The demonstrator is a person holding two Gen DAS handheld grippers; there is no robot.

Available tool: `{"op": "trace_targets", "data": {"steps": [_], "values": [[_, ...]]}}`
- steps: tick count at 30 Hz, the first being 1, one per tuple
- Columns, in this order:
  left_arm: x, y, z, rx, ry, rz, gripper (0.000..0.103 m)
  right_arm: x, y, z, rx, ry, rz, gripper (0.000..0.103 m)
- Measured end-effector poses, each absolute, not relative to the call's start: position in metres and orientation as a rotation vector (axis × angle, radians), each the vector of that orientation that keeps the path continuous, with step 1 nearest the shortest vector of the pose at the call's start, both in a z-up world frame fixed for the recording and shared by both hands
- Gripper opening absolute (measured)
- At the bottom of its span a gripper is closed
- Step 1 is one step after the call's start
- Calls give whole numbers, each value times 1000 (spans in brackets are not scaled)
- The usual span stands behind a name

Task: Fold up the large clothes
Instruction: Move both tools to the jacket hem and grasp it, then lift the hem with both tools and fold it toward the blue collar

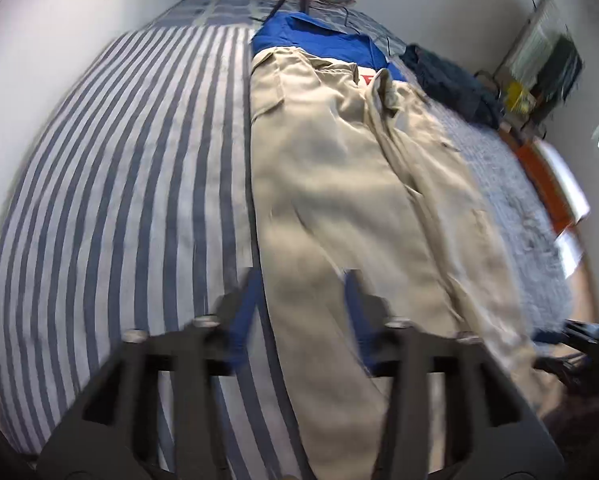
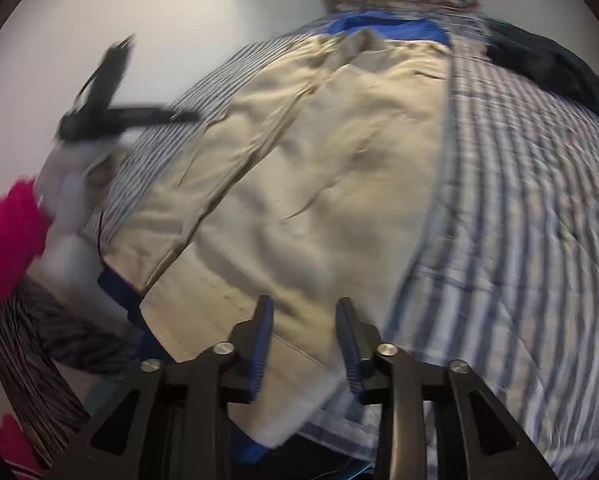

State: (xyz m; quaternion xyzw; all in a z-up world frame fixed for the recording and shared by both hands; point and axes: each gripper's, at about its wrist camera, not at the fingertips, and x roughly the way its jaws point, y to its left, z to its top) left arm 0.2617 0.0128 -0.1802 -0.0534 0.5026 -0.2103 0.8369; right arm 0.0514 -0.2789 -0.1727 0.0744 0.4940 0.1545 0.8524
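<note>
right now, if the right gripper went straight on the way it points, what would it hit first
Most likely the beige trousers: the right gripper has its jaws apart over their hem end, with nothing in between. Blur leaves the depth unclear.

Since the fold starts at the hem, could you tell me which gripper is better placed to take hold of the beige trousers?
Probably the right gripper: it hovers open over the beige trousers' hem corner; the left gripper straddles their side edge.

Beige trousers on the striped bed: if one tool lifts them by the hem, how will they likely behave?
The beige cotton-like trousers look floppy: creases and folded edges suggest they would drape and sag. Probably light and not fragile. Lying on the striped bedsheet, they would likely drag rather than slide cleanly.
</note>
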Motion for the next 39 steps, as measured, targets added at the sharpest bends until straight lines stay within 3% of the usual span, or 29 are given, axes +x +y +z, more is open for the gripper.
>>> {"op": "trace_targets", "data": {"steps": [2,5,17,18,19,20,21,22,24,26,28,29,31,32,36,39], "values": [[234,24,-178,-196,1114,-471,53,43,-299,-174,271,1042,305,61],[195,40,-188,-311,1196,-508,53,34,-321,-190,480,1087,353,61],[162,39,-237,-567,1354,-536,53,55,-313,-219,641,1146,451,60],[161,39,-237,-567,1346,-541,52,58,-311,-220,647,1146,460,60],[160,37,-236,-563,1343,-550,40,60,-307,-222,650,1142,474,59],[158,35,-234,-535,1332,-542,24,63,-304,-224,649,1145,486,48],[155,32,-230,-496,1311,-537,20,65,-300,-227,637,1153,487,37],[153,29,-225,-470,1295,-544,17,65,-298,-228,624,1151,478,33],[149,27,-212,-459,1254,-571,16,68,-299,-224,627,1145,473,16],[148,28,-207,-468,1241,-581,16,66,-302,-213,632,1109,490,15],[150,27,-214,-468,1267,-567,16,67,-297,-214,592,1113,484,15],[152,26,-218,-467,1280,-561,22,68,-294,-218,580,1125,473,16],[154,29,-227,-476,1324,-555,38,68,-296,-227,632,1154,471,26],[153,32,-229,-493,1330,-567,39,69,-299,-230,668,1163,478,34],[155,31,-240,-543,1374,-589,37,71,-303,-236,734,1175,513,38],[154,23,-232,-489,1366,-604,25,76,-295,-239,720,1186,550,37]]}}
